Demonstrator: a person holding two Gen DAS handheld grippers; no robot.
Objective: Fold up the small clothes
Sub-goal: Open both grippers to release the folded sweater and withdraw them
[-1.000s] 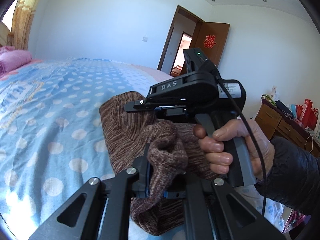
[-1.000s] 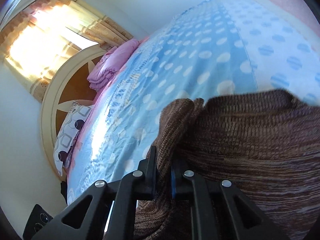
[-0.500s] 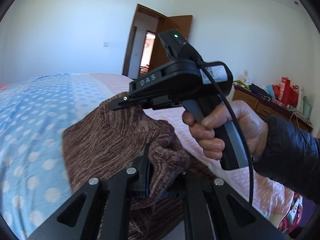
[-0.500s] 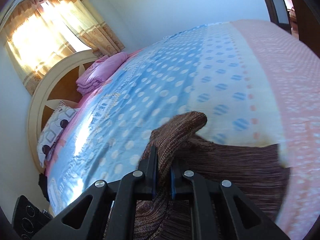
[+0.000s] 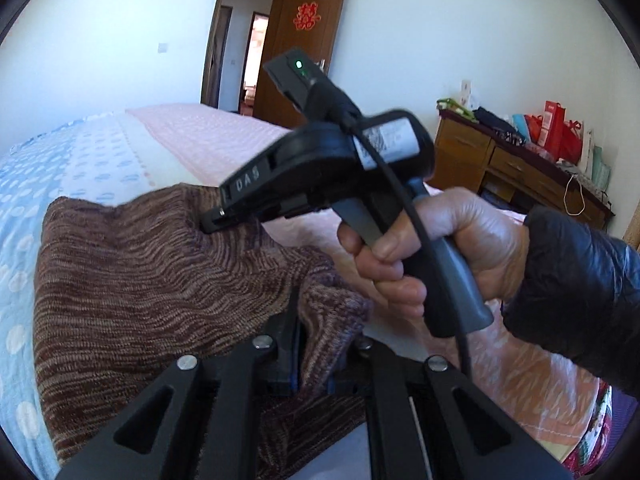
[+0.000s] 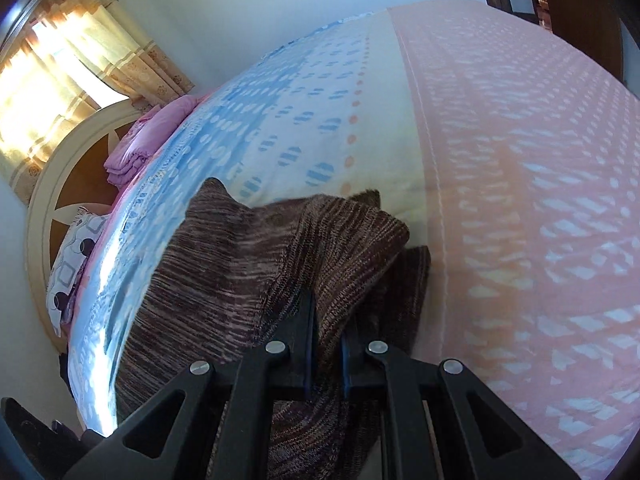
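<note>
A brown striped knit garment (image 5: 132, 280) lies partly on the bed and hangs from both grippers. My left gripper (image 5: 316, 344) is shut on a bunched edge of it at the bottom of the left wrist view. My right gripper (image 6: 326, 320) is shut on another fold of the same garment (image 6: 224, 272), which drapes over the bedspread. The right gripper's body (image 5: 320, 172) and the hand holding it show in the left wrist view, with its tips hidden in the knit cloth.
The bed (image 6: 520, 160) has a blue dotted and pink bedspread. A folded pink blanket (image 6: 144, 144) and a patterned pillow (image 6: 76, 252) lie by the round headboard. A wooden dresser (image 5: 520, 168) with bags stands to the right, an open door (image 5: 304, 40) behind.
Both grippers have carried the garment toward the pink end of the bed. The views have swung round to the door and dresser. Both stay shut on the cloth.
</note>
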